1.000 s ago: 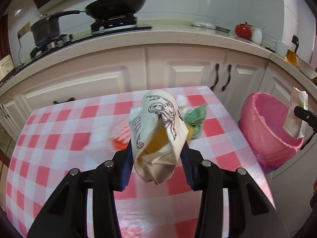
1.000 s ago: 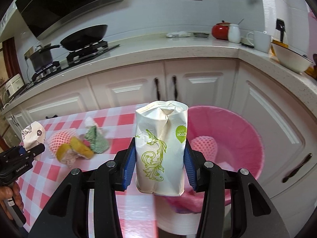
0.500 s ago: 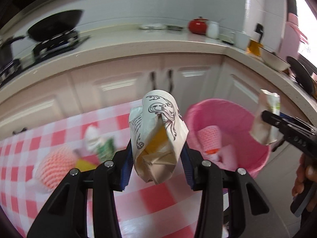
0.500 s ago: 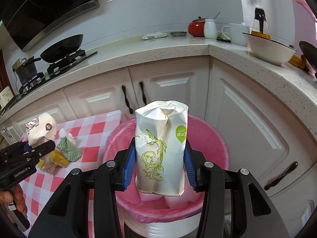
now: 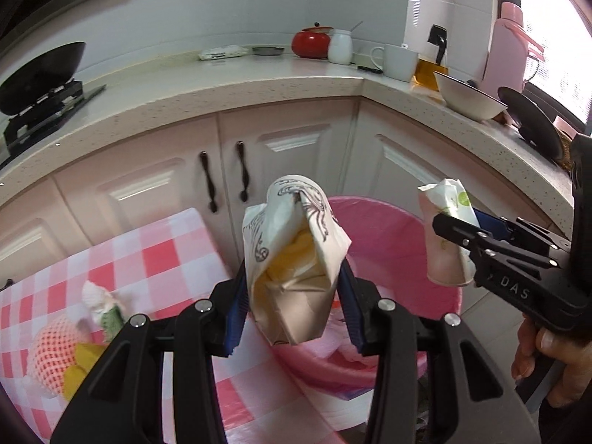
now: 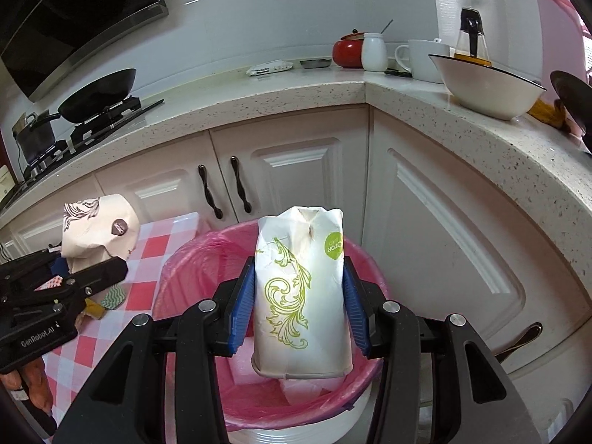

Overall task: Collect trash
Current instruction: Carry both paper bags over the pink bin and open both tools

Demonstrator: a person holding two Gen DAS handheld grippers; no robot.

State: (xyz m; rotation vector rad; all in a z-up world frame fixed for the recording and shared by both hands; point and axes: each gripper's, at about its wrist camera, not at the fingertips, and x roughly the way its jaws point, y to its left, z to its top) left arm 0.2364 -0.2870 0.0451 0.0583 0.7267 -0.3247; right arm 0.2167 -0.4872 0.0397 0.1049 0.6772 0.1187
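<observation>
My left gripper is shut on a crumpled paper bag with brown scroll print and holds it at the near rim of the pink-lined trash bin. The bag also shows in the right wrist view. My right gripper is shut on a white paper bag with green scroll print, held upright over the bin. That bag shows in the left wrist view above the bin's right rim.
A red-checked table stands left of the bin with a foam net, yellow scraps and a green-striped wrapper. White cabinets and a counter with bowl, mugs and pots stand behind.
Both grippers moved right, from over the table to the bin, each still holding its bag. The right bag now hangs over the bin's opening.
</observation>
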